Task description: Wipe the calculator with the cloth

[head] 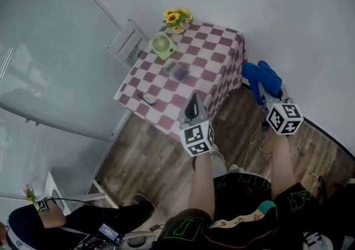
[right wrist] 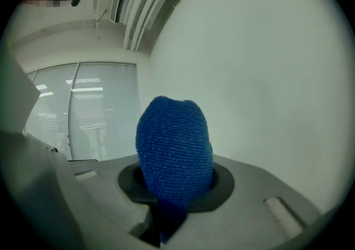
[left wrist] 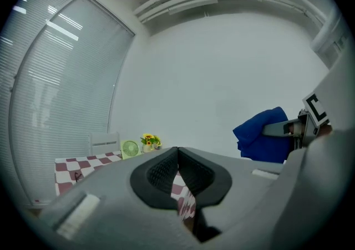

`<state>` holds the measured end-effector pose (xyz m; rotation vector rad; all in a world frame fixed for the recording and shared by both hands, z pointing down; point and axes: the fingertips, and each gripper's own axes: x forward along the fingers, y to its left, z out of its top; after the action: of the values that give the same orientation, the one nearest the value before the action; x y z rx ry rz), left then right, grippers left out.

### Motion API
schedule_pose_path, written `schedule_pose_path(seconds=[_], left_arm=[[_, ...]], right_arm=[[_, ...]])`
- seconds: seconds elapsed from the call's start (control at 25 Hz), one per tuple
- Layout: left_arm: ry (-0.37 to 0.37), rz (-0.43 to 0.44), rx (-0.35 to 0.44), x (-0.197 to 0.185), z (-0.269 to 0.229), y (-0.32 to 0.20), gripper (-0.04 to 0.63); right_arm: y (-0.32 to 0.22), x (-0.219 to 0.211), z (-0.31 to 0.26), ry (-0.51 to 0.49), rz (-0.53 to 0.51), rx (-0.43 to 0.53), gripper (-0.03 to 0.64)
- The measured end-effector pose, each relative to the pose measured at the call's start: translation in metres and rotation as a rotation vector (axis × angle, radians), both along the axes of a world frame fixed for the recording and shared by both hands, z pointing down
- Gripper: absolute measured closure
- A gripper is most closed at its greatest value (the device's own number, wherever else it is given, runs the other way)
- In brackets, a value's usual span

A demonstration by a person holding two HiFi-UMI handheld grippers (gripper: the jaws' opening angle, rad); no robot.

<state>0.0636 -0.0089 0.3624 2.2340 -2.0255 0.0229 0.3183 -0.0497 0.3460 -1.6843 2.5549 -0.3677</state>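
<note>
The dark calculator [head: 177, 70] lies near the middle of a table with a red-and-white checked cover [head: 219, 55], far ahead of both grippers. My left gripper [head: 194, 107] hovers off the table's near edge. It is shut, its tips meeting with nothing between them [left wrist: 177, 154]. My right gripper [head: 265, 89] is held to the right of the table, over the wooden floor, shut on a blue cloth [head: 259, 76]. The cloth [right wrist: 175, 149] bulges up out of the jaws and fills the middle of the right gripper view. The left gripper view also shows this cloth [left wrist: 263, 135].
On the table stand a green fan [head: 162, 45], a pot of sunflowers [head: 176, 19] and a small dark object [head: 147, 98] near the front corner. A white chair [head: 126, 41] sits at the table's left. Glass partition on the left, white wall behind. A seated person [head: 50, 218] is at bottom left.
</note>
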Motion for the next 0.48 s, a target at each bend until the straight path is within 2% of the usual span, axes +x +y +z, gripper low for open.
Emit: schedule_pose_path(seconds=[0.24, 0.48], left_arm=[[0.023, -0.053, -0.042, -0.027, 0.023, -0.041, 0.586], [0.048, -0.039, -0.102, -0.029, 0.056, -0.096, 0.586]], right_arm=[[-0.045, -0.028, 0.027, 0.027, -0.055, -0.049, 0.522], [-0.103, -0.038, 0.045, 0.052, -0.066, -0.084, 0.522]])
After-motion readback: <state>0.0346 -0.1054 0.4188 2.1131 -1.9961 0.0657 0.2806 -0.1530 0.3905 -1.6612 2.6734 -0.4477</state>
